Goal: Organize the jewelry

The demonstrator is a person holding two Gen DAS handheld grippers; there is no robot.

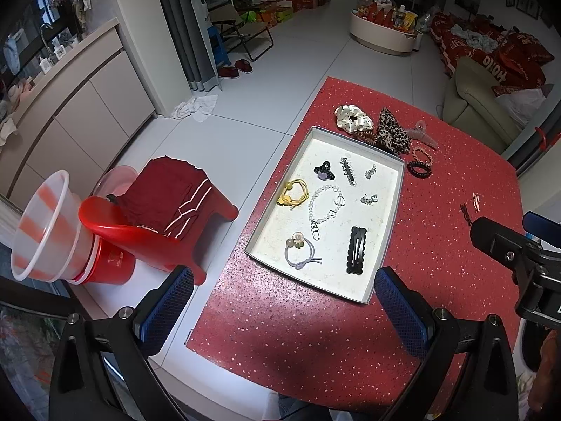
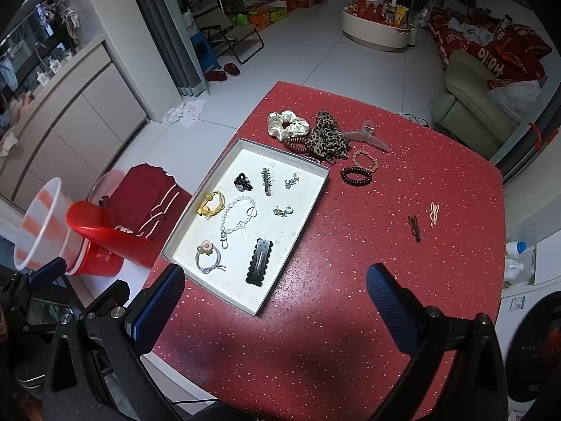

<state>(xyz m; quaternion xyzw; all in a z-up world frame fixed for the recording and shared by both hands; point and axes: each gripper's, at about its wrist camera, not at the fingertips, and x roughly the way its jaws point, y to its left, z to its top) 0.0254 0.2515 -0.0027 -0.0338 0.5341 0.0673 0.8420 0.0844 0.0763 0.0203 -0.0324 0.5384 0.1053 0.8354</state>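
A white tray (image 1: 385,231) (image 2: 245,301) lies on the red glitter table. In it are a black snap clip (image 1: 356,249) (image 2: 259,261), a bead chain (image 1: 324,207) (image 2: 237,215), a yellow hair tie (image 1: 292,192) (image 2: 210,203), a lilac hair tie (image 1: 299,251) (image 2: 207,258) and small clips. Beyond the tray sit a cream scrunchie (image 1: 352,116) (image 2: 287,123), a leopard scrunchie (image 1: 392,133) (image 2: 328,137) and a black coil tie (image 1: 419,169) (image 2: 356,176). Two small pins (image 2: 424,221) lie to the right. My left gripper (image 1: 284,301) and right gripper (image 2: 277,298) hover open, holding nothing, over the table's near side.
A red stool (image 1: 182,217) with folded dark red cloth and stacked plastic basins (image 1: 45,231) stands left of the table. A clear claw clip (image 2: 368,137) lies behind the scrunchies. A washing machine (image 2: 533,343) is at the right. The right gripper's body shows in the left wrist view (image 1: 519,256).
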